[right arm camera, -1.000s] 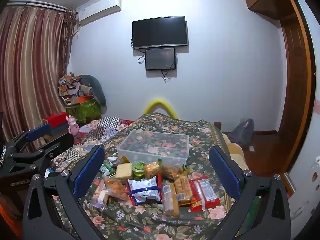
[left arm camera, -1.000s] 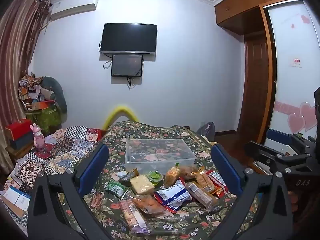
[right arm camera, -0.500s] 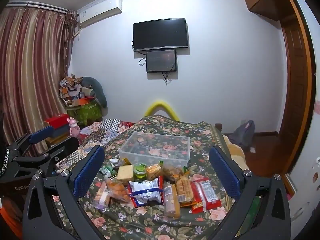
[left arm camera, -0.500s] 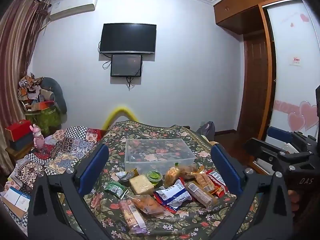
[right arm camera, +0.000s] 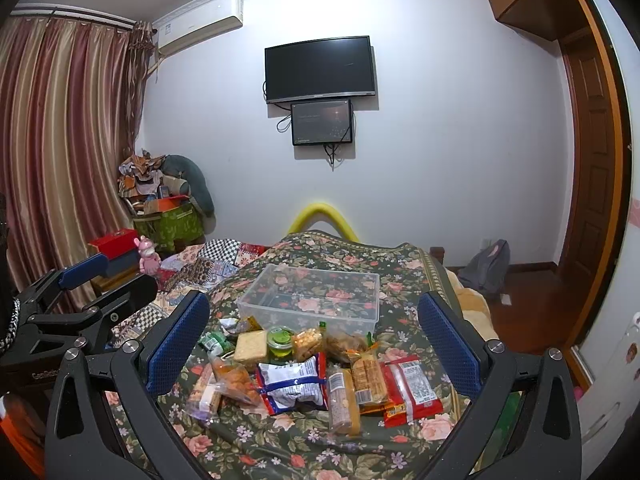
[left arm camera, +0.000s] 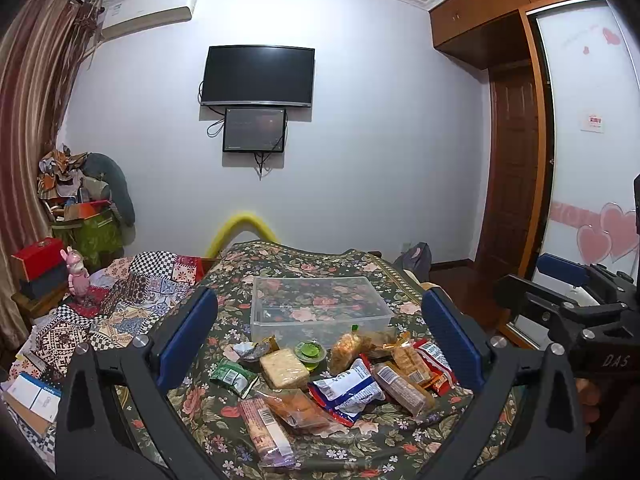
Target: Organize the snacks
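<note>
**Still hovering over the snack pile, both claws spread wide**

Now I am holding my left claw (left arm camera: 320, 344) and my right claw (right arm camera: 312, 340) above the near edge of the bed (right arm camera: 280, 440), both with the jaws far apart and pinching nothing. The snacks are lying in a loose heap on the flowered bedcover, just in front of the clear plastic bin (right arm camera: 316, 296), which is standing empty behind them.

I am judging how each piece will behave. The blue and white bag (right arm camera: 292, 386) is looking puffy and light, so the film will probably slip and crumple; I would be taking it across the middle of its body, gently, to avoid crushing what is inside. The red packet (right arm camera: 412, 388) and the long wafer bar (right arm camera: 342, 400) are lying side by side, touching, and seem flat and stiffer; gripping across the short side should be holding well. The pale cracker block (right arm camera: 250, 346) may be brittle, so it wants only light pressure. The small green cup (right arm camera: 282, 340) is rigid and round, and it could be rolling out of the jaws if I am closing off its centre. The soft bed under all of them will be giving way when I am pressing down.
</note>
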The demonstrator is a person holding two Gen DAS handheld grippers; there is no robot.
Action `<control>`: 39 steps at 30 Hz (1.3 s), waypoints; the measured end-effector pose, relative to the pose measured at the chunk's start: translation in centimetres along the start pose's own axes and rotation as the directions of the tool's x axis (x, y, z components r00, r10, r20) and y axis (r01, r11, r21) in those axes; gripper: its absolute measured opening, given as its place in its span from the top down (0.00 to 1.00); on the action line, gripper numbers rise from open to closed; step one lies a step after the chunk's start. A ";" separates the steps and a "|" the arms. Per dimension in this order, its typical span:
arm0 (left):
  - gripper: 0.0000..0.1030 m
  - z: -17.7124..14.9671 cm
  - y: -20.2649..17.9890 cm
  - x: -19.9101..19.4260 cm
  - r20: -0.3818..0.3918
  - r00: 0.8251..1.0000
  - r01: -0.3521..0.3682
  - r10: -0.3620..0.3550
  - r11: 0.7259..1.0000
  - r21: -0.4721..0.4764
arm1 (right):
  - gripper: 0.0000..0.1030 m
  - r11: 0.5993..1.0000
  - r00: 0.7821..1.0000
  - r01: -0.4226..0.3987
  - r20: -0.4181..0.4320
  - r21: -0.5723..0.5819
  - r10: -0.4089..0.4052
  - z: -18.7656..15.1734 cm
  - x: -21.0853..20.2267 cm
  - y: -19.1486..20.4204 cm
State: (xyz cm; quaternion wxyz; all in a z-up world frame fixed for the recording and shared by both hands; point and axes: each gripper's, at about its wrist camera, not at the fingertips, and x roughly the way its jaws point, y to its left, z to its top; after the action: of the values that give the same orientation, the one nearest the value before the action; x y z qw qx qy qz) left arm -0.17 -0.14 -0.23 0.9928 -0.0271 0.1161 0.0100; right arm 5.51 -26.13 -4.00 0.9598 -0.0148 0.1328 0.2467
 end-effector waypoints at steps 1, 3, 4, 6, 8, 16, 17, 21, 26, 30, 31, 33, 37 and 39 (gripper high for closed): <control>0.00 0.0 0.0 0.0 0.001 1.000 -0.001 0.001 1.000 -0.001 | 0.00 1.000 1.000 0.000 -0.001 0.000 0.000 0.1 -0.1 0.1; 0.00 0.0 0.1 0.1 0.000 1.000 -0.002 0.002 1.000 -0.002 | 0.00 1.000 1.000 -0.001 0.001 0.001 0.001 -0.1 0.0 0.0; 0.00 0.0 0.1 0.1 -0.002 1.000 -0.002 0.002 1.000 -0.003 | 0.00 1.000 1.000 -0.001 0.000 0.001 0.001 0.1 -0.1 0.1; 0.00 0.0 0.2 0.2 -0.004 1.000 -0.001 0.001 1.000 -0.005 | 0.00 1.000 1.000 -0.001 0.001 0.001 0.001 -0.1 0.0 0.0; 0.00 0.0 0.2 0.2 -0.005 1.000 -0.003 0.003 1.000 -0.005 | 0.00 1.000 1.000 -0.001 0.001 0.002 0.001 -0.1 0.0 0.0; 0.00 -0.1 0.2 0.3 -0.008 1.000 -0.001 0.001 1.000 -0.007 | 0.00 1.000 1.000 -0.004 0.006 0.006 0.004 -0.1 -0.2 -0.1; 0.00 -0.1 0.2 0.2 -0.006 1.000 -0.002 0.002 1.000 -0.007 | 0.00 1.000 1.000 -0.004 0.006 0.008 0.004 -0.1 -0.2 -0.1; 0.00 -0.1 0.2 0.2 -0.006 1.000 -0.002 0.002 1.000 -0.006 | 0.00 1.000 1.000 -0.004 0.006 0.010 0.004 -0.2 -0.1 -0.1; 0.00 0.0 0.1 0.2 -0.007 1.000 -0.004 0.003 1.000 -0.006 | 0.00 1.000 1.000 -0.005 0.006 0.010 0.005 -0.2 -0.1 -0.1; 0.00 0.0 0.1 0.2 -0.008 1.000 -0.003 0.003 1.000 -0.007 | 0.00 1.000 1.000 -0.006 0.006 0.011 0.006 -0.2 -0.1 -0.1; 0.00 0.0 0.0 0.2 -0.009 1.000 -0.003 0.003 1.000 -0.006 | 0.00 1.000 1.000 -0.005 0.006 0.011 0.005 -0.2 -0.1 -0.1; 0.00 0.0 0.0 0.2 -0.008 1.000 -0.003 0.003 1.000 -0.007 | 0.00 1.000 1.000 -0.005 0.007 0.011 0.005 -0.2 -0.1 -0.1; 0.00 -0.1 0.0 0.3 -0.008 1.000 0.000 0.000 1.000 -0.005 | 0.00 1.000 1.000 -0.004 0.009 0.012 0.004 -0.2 0.0 0.0; 0.00 -0.1 0.0 0.3 -0.009 1.000 0.000 0.000 1.000 -0.007 | 0.00 1.000 1.000 -0.005 0.009 0.013 0.004 -0.2 0.0 0.0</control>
State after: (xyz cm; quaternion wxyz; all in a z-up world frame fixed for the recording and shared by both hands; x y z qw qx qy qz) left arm 0.07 -0.14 -0.36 0.9922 -0.0305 0.1204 0.0102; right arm 5.42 -26.14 -4.17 0.9599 -0.0072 0.1302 0.2481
